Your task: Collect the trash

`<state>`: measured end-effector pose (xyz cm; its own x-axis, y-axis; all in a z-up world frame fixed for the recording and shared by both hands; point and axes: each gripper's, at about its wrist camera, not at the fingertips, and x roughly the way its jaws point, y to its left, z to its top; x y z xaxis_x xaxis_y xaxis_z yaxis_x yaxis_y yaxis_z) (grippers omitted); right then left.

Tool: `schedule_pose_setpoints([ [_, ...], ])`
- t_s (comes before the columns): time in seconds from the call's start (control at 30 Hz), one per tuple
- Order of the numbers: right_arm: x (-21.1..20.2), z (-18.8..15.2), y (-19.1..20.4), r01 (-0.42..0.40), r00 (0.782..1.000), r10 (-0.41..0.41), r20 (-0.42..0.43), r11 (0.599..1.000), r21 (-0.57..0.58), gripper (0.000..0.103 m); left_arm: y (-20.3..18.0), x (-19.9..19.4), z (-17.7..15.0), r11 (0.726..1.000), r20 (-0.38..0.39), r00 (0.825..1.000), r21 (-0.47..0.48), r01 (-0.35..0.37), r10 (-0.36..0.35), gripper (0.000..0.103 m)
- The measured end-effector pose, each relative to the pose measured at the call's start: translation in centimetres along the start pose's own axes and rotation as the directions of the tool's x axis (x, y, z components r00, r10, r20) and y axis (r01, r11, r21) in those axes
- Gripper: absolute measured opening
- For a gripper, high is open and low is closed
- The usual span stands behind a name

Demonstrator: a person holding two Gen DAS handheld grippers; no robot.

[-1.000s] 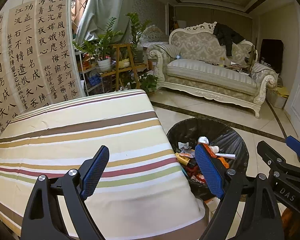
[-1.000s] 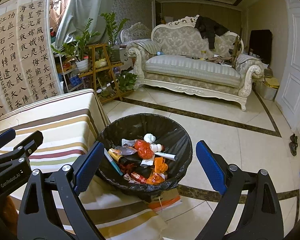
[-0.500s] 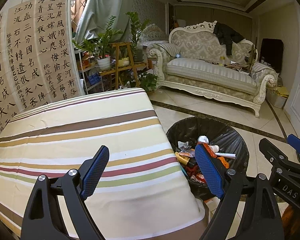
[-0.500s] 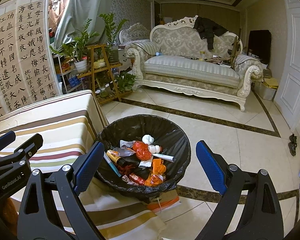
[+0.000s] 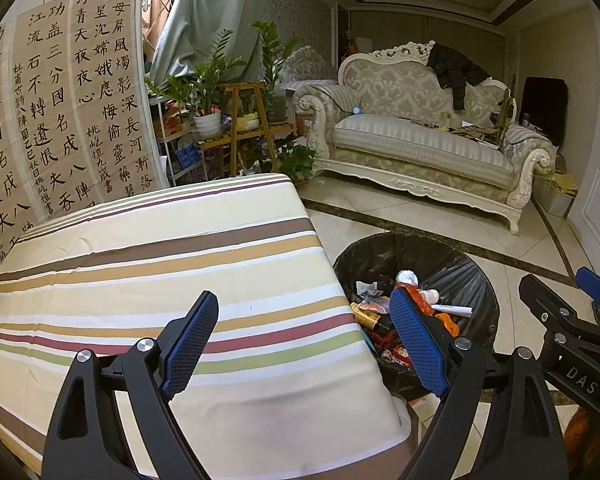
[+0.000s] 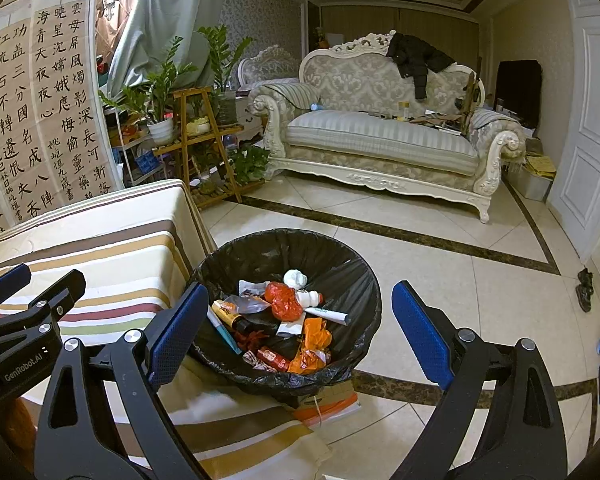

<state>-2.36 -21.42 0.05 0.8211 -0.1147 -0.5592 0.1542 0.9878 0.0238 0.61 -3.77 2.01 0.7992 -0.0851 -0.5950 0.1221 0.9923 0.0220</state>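
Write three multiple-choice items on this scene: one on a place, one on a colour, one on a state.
1. Where does the trash bin stand?
A. on the sofa
B. on the floor beside the striped table
C. on the plant stand

2. What colour is the bin liner?
A. black
B. white
C. blue

3. How are the left gripper and the right gripper?
A. both open and empty
B. both shut on trash
C. one open, one shut

Answers:
1 B, the bin sits on the tiles against the table's corner.
2 A, dark plastic is folded over the rim.
3 A, wide gaps show between both pairs of blue pads, with nothing held.
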Motion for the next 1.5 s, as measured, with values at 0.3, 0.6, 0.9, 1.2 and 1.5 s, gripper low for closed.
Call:
schedule_pose_setpoints([
  [0.3,-0.04,0.01,-0.01,0.0,1.0,0.0,0.001,1.0,0.0,0.091,0.02,0.04,0.01,1.0,-0.002,1.0,0.001,0.002,-0.002,0.085],
  [0.6,-0.02,0.1,-0.14,0.002,1.0,-0.002,0.001,1.0,0.002,0.091,0.02,0.31,-0.33,1.0,-0.004,1.0,-0.002,0.007,-0.007,0.085],
  [0.9,-0.11,0.13,-0.34,0.002,1.0,-0.002,0.0,1.0,0.002,0.091,-0.1,0.28,-0.35,1.0,-0.002,1.0,0.001,0.006,-0.006,0.085],
  [1.2,-0.12,0.13,-0.29,0.003,1.0,-0.003,0.0,1.0,0.003,0.091,-0.42,-0.12,-0.16,1.0,0.013,1.0,0.002,0.018,-0.018,0.085],
  [1.5,-0.12,0.13,-0.25,0.003,1.0,-0.003,0.0,1.0,0.003,0.091,-0.4,0.01,-0.1,0.998,-0.003,0.998,-0.01,0.057,-0.057,0.085],
])
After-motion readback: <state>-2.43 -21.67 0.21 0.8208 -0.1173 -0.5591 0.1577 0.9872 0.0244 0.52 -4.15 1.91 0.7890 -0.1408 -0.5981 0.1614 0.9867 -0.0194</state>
